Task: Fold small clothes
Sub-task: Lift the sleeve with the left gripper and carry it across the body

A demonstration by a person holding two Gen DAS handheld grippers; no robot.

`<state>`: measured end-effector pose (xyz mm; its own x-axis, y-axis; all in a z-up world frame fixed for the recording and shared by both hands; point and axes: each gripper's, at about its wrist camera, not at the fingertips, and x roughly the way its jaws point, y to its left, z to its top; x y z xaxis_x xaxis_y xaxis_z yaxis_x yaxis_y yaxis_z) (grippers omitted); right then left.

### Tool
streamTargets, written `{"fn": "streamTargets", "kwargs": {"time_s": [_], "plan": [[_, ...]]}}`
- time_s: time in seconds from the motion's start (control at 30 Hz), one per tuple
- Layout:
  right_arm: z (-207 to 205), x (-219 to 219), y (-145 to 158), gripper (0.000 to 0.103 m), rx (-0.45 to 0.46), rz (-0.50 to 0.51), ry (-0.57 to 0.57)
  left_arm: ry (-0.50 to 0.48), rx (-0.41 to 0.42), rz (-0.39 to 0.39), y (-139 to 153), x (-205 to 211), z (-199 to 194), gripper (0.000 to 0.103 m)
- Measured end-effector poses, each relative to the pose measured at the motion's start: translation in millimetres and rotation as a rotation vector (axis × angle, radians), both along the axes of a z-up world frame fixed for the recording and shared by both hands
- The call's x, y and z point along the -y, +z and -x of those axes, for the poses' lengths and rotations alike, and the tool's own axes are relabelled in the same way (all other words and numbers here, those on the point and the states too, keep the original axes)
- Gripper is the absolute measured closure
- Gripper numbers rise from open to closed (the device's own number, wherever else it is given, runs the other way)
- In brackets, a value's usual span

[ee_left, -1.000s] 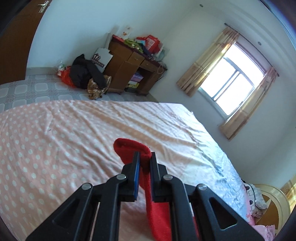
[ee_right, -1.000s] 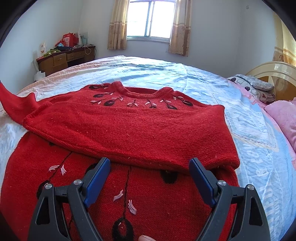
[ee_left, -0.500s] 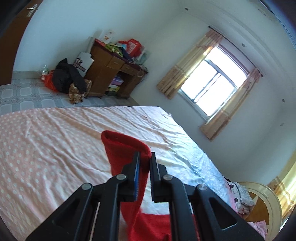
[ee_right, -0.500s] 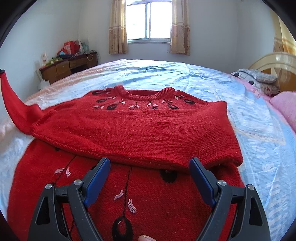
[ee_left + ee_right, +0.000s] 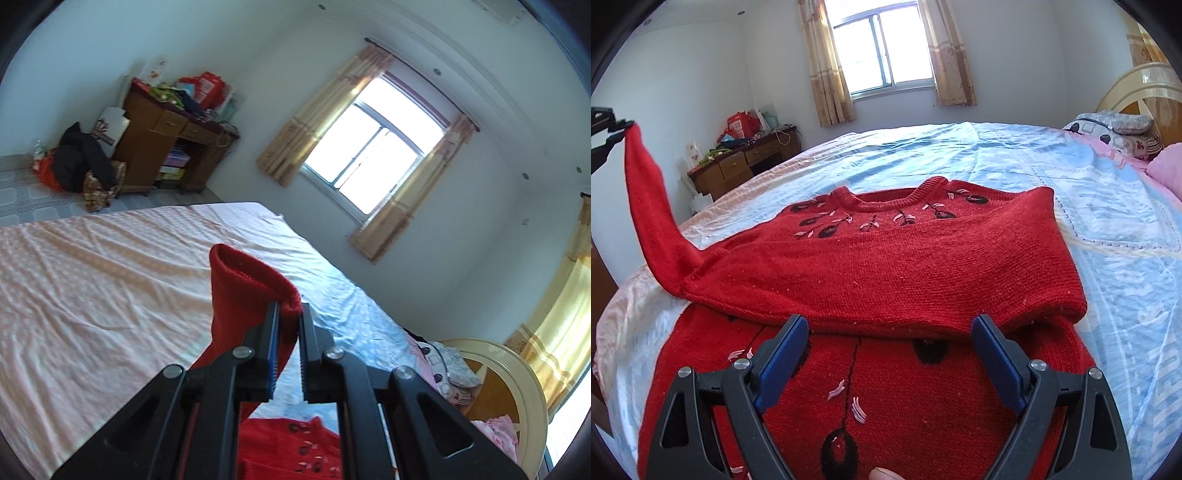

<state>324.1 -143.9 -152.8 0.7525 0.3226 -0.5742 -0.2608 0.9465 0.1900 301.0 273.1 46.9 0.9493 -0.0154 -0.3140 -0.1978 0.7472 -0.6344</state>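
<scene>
A red knitted sweater (image 5: 886,266) with black and pink embroidery lies on the bed, one sleeve folded across its chest. My left gripper (image 5: 288,321) is shut on the cuff of the other sleeve (image 5: 251,288) and holds it high above the bed; the raised sleeve (image 5: 650,206) and the left gripper (image 5: 613,125) show at the left edge of the right wrist view. My right gripper (image 5: 890,343) is open and empty, low over the sweater's lower body. The sweater's neck part (image 5: 295,446) shows below the left gripper.
The bed (image 5: 1108,258) has a pink and light blue sheet. Pillows (image 5: 1119,129) and a cream headboard (image 5: 1145,85) are at the right. A wooden desk (image 5: 166,140) with clutter stands by the wall, clothes piled beside it. A curtained window (image 5: 882,48) is behind.
My left gripper has lifted the sleeve cuff higher and swung it toward the sweater's body. The right gripper has stayed open over the sweater's lower part.
</scene>
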Motion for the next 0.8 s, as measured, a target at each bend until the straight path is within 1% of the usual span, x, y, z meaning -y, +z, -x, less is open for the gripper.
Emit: {"fn": "streamTargets", "kwargs": {"time_s": [0.33,0.5,0.7,0.8], "plan": [[-1,3,0,0.012,0.0,-0.017,0.0,-0.131,0.024,-0.003,21,67,-28,0.093],[-1,4,0,0.012,0.0,-0.018,-0.001,-0.185,0.02,-0.013,27,110,-45,0.093],[-1,4,0,0.012,0.001,-0.021,0.001,-0.269,-0.018,-0.02,12,168,-66,0.093],[0,6,0,0.012,0.001,-0.027,0.002,-0.313,-0.047,-0.04,-1,201,-74,0.093]]}}
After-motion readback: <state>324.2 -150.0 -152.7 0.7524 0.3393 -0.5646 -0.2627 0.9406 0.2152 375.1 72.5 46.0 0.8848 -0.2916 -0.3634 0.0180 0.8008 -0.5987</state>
